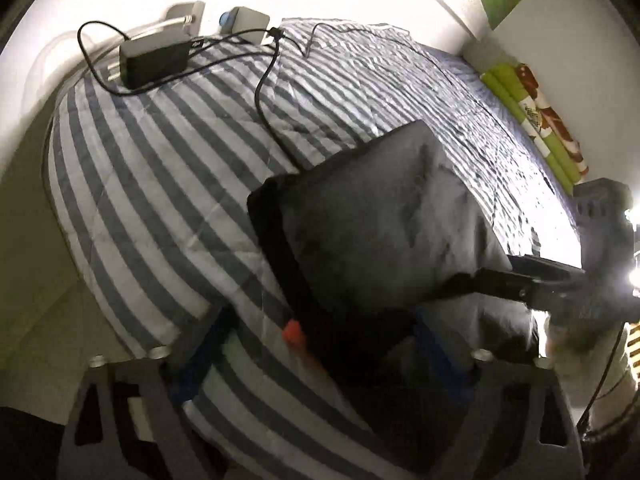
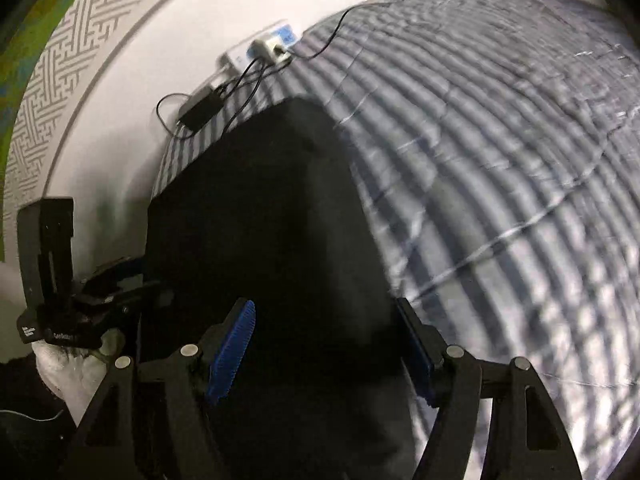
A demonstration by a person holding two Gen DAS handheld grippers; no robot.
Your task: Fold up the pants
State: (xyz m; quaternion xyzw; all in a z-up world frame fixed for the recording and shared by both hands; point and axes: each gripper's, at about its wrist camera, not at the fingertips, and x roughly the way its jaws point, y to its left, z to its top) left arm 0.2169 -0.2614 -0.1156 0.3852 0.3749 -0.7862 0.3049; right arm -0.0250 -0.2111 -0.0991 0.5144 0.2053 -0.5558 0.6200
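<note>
Dark grey pants (image 1: 384, 220) lie folded into a compact block on the striped bedspread (image 1: 152, 168). A small red tag (image 1: 294, 332) shows at their near edge. My left gripper (image 1: 316, 348) hangs over that near edge, its jaws wide apart and open, with the cloth lying between them. In the right wrist view the pants (image 2: 272, 220) look black. My right gripper (image 2: 324, 354) hovers over them, open, and its blue pads (image 2: 232, 352) are not pressing the cloth. Each gripper shows in the other's view: the right gripper (image 1: 496, 274) at the pants' right side, the left gripper (image 2: 120, 276) at their left.
A black power adapter (image 1: 156, 60) with trailing cables and a white charger block (image 1: 244, 24) sit at the far end of the bed by the wall. A green patterned roll (image 1: 532, 120) lines the bed's right side. Striped cover (image 2: 500, 180) spreads right of the pants.
</note>
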